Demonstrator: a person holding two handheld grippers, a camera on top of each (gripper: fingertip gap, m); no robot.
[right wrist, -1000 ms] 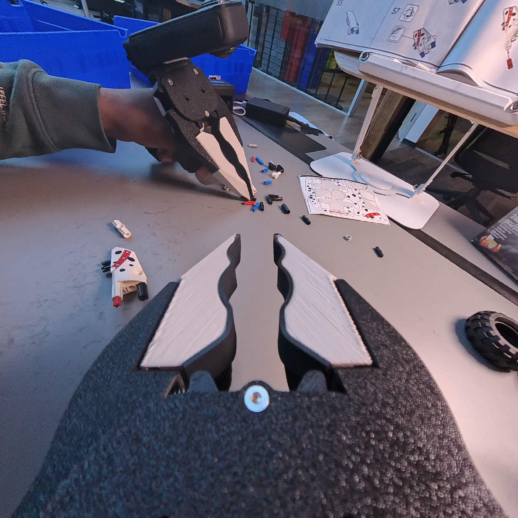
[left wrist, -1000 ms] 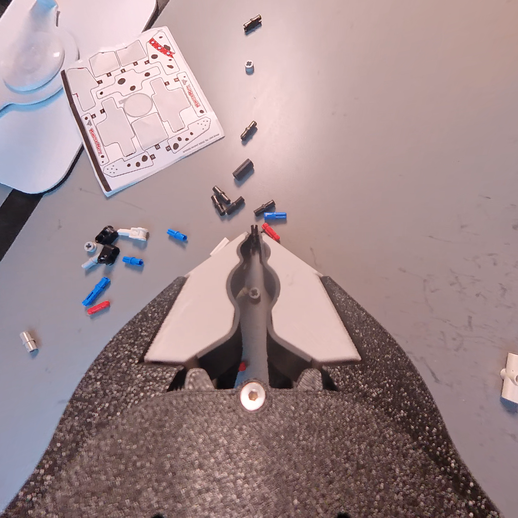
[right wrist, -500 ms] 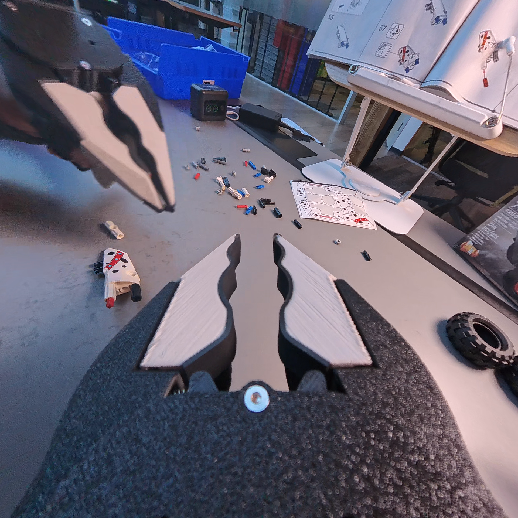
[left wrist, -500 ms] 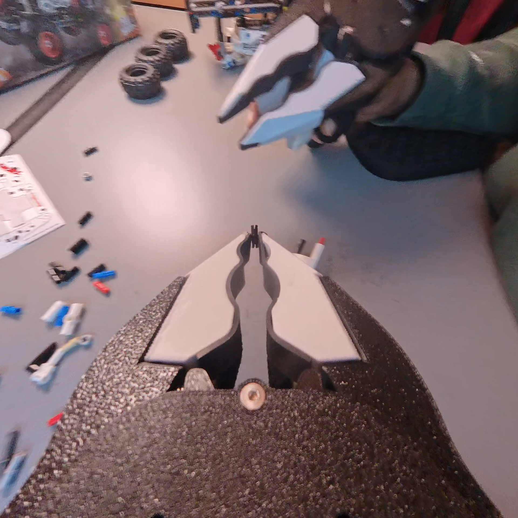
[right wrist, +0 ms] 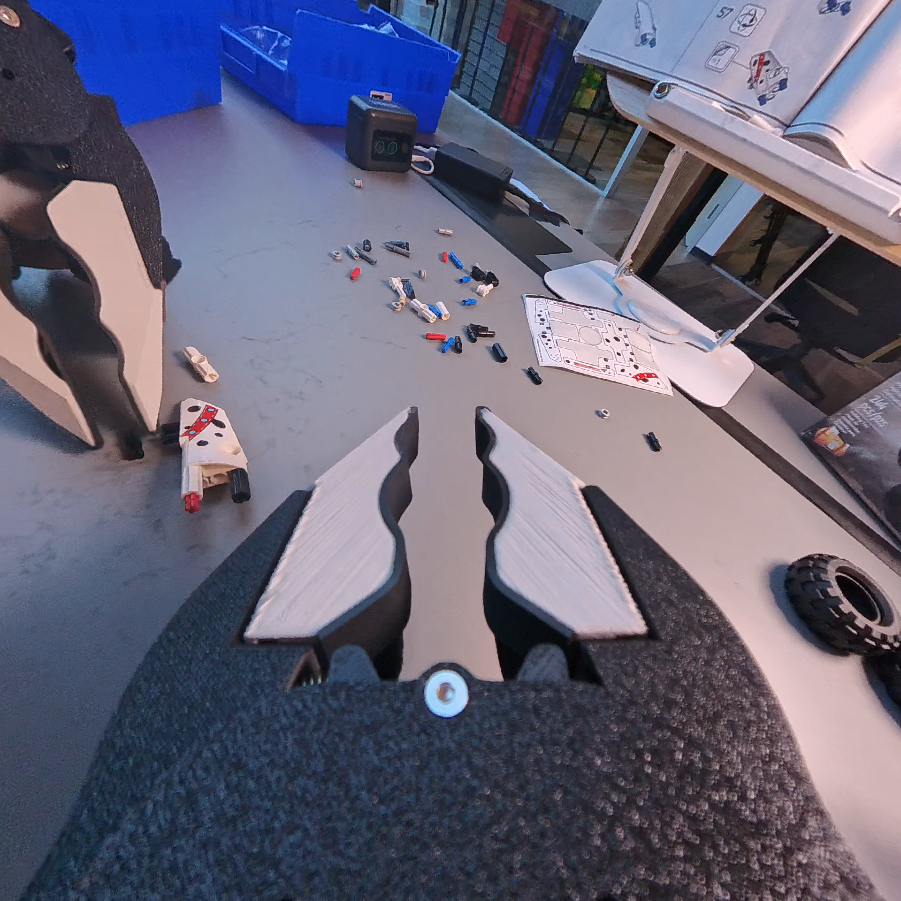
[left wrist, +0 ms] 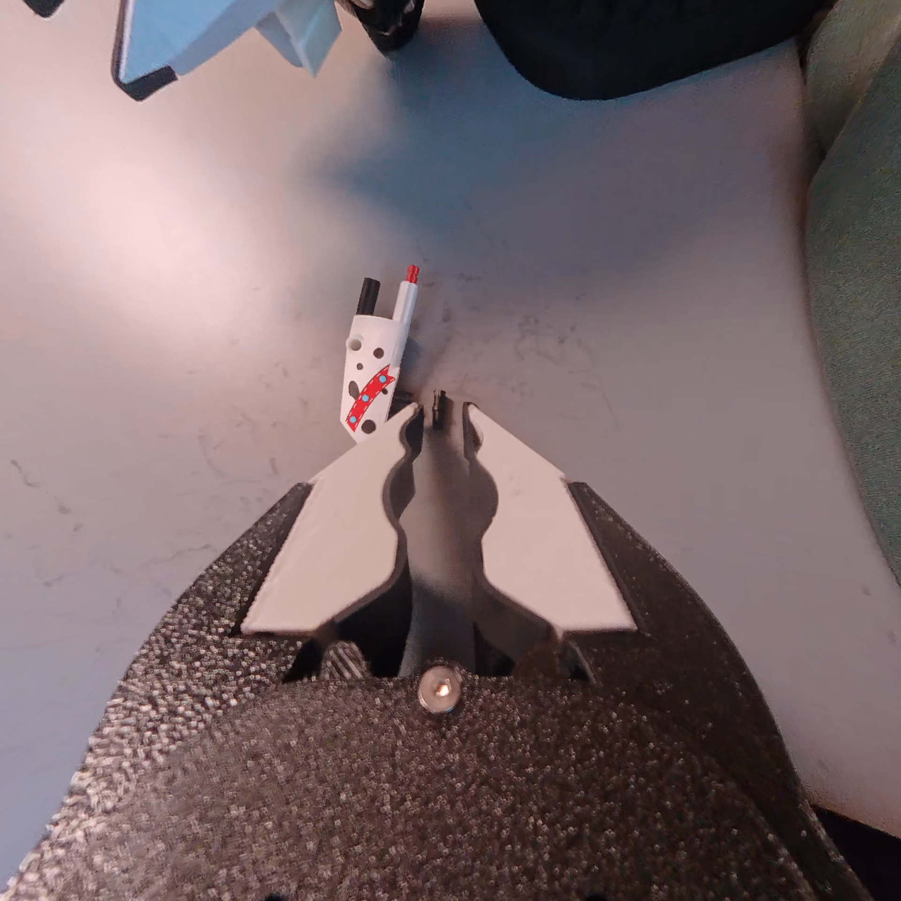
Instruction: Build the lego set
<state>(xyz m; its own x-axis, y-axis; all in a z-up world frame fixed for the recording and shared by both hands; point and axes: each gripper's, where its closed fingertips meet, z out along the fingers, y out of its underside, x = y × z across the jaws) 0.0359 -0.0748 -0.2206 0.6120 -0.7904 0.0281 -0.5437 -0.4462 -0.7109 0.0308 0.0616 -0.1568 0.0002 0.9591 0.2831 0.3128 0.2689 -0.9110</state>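
Note:
A white spotted Lego assembly [left wrist: 373, 385] with a red band, a black pin and a red axle end lies on the grey table; it also shows in the right wrist view [right wrist: 209, 443]. My left gripper [left wrist: 441, 409] is low over the table just right of the assembly, also seen in the right wrist view [right wrist: 124, 434]. Its jaws stand slightly apart around a small black pin [left wrist: 439, 409], with a gap on both sides of it. My right gripper [right wrist: 446, 414] is open and empty above the table; it shows at the top of the left wrist view [left wrist: 146, 48].
Several loose pins and connectors [right wrist: 429, 302] lie mid-table, and a white connector [right wrist: 200, 363] is near the assembly. A sticker sheet [right wrist: 595, 346], a book stand [right wrist: 682, 351] with the instruction booklet [right wrist: 731, 48], a tire [right wrist: 843, 604], blue bins [right wrist: 365, 63] and a black box [right wrist: 380, 131] surround them. Tip to tip, the grippers are about 15 cm apart.
My left gripper swung from the loose pieces over to the spotted assembly and came down beside it. Its jaws, shut on the black pin before, now stand slightly apart. The right gripper stayed open.

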